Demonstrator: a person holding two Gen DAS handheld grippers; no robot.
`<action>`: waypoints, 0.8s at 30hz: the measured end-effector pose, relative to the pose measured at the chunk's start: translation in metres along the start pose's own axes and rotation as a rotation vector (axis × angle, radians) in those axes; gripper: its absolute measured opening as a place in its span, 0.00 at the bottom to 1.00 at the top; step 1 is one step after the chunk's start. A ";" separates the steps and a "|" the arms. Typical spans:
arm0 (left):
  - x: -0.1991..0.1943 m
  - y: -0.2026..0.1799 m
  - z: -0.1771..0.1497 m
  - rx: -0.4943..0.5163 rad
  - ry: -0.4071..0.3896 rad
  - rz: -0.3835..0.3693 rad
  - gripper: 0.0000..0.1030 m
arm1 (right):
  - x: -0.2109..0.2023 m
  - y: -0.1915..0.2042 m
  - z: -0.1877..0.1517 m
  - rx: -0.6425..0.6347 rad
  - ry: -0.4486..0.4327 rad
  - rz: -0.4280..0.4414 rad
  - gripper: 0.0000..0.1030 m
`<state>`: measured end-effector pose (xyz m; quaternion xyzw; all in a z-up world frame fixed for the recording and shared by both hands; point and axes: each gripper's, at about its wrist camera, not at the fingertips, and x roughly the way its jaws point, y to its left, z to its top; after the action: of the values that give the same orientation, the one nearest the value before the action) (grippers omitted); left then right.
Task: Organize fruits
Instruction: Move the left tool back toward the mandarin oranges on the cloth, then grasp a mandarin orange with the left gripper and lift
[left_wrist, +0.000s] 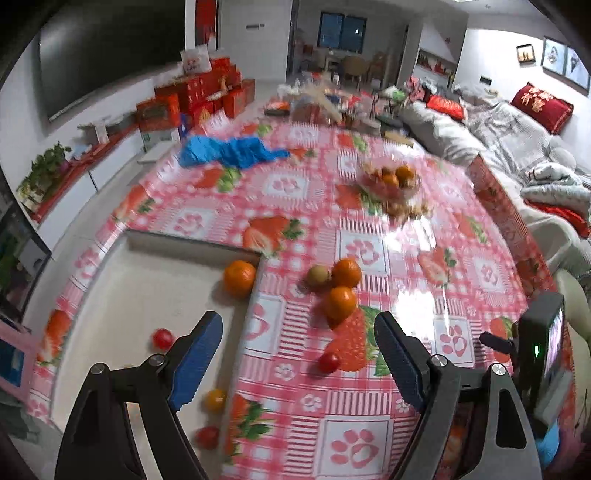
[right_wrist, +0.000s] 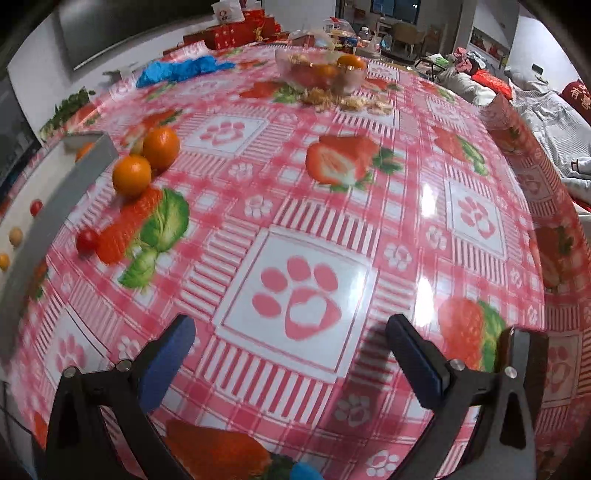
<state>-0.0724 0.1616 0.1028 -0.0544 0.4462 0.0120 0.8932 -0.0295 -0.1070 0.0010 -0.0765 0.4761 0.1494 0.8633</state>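
Glossy oranges (left_wrist: 343, 291), round (smooth), tongs (left_wrist: 299, 358) agape

open tablecloth (right_wrist: 295, 206) mid-table, tray wall (right_wrist: 70, 184) left, glass bowl (right_wrist: 321, 74) far

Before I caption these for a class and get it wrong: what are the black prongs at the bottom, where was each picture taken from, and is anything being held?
The prongs are two-finger tools, one in each of a person's hands, each carrying a wide-angle camera looking along its fingers. One picture comes from the left tool, the other from the right tool. Both are open and hold nothing.

On the strawberry-print tablecloth lie two oranges, a small greenish fruit and a red cherry tomato. The shallow tray at the left already holds an orange and several small tomatoes. Farther back stands a glass bowl with more oranges, beside a blue cloth.
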 end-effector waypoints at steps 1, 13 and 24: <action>0.009 -0.004 -0.002 0.003 0.018 0.004 0.83 | -0.002 -0.001 -0.002 0.007 -0.021 0.001 1.00; 0.083 -0.041 -0.004 0.092 0.095 0.100 0.83 | -0.004 0.001 -0.008 0.022 -0.076 -0.005 1.00; 0.117 -0.055 -0.004 0.114 0.130 0.082 0.69 | -0.003 0.001 -0.008 0.022 -0.076 -0.005 1.00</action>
<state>-0.0010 0.1031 0.0115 0.0143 0.5049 0.0197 0.8628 -0.0379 -0.1093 -0.0005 -0.0623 0.4445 0.1448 0.8818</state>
